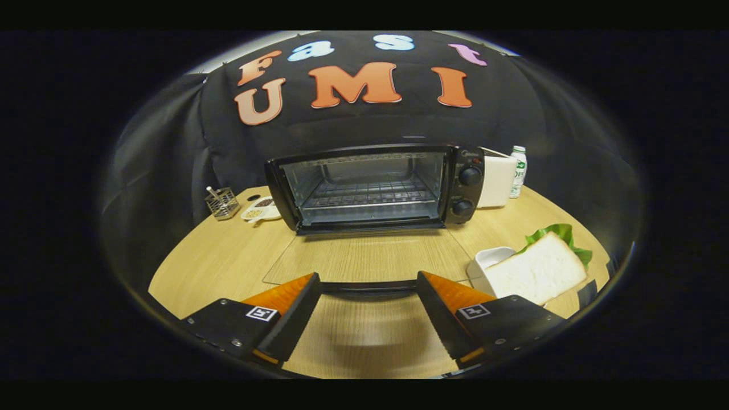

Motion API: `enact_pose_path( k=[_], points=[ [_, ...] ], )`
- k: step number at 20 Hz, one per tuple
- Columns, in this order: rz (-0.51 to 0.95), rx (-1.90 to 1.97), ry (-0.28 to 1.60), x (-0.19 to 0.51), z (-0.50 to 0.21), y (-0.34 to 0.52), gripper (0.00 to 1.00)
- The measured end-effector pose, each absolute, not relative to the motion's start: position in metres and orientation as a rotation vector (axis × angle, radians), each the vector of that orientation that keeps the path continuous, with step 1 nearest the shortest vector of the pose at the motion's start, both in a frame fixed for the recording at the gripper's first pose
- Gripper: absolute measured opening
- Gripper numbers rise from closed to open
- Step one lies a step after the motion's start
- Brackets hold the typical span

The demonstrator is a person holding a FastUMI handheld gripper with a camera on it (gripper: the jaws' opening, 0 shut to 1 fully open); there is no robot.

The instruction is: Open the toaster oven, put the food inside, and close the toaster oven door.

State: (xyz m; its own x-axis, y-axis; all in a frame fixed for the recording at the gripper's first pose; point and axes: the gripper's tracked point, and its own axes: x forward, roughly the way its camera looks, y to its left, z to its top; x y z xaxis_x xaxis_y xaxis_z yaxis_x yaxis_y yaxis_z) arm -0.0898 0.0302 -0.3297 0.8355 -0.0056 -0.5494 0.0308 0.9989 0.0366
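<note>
Door down, food not yet fetched — the toaster oven stands open and the loading step looks next.

From the gripper view, the gripper (367, 296) has its two black, orange-backed fingers spread wide and holding nothing, with the dark handle bar (369, 286) of the lowered glass door (364, 256) lying just between their tips. The door is clear glass, flat on the pale wood-grain tabletop (199, 256), running back to the boxy black toaster oven (376, 188) with its wire rack (367, 196) and two round knobs. The food, a soft white bread slice (535, 273) over a green leaf (561, 234), sits on a white dish (491, 259) just beyond the right finger. I'd judge the next move calls for swinging right and pinching the bread gently. A wire basket (222, 203) and a small bottle (518, 171) flank the oven.
</note>
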Motion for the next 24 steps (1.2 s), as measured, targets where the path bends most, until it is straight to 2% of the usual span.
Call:
enact_pose_path(
  k=[6,13,19,24],
  points=[
    [0.039,0.066,0.698,-0.126,-0.316,-0.007,0.99],
    [0.086,0.019,0.872,-0.163,-0.301,-0.096,0.99],
    [0.095,0.059,0.984,-0.152,-0.290,-0.171,0.98],
    [0.185,0.178,1.097,-0.125,-0.310,-0.198,0.99]
  ],
)
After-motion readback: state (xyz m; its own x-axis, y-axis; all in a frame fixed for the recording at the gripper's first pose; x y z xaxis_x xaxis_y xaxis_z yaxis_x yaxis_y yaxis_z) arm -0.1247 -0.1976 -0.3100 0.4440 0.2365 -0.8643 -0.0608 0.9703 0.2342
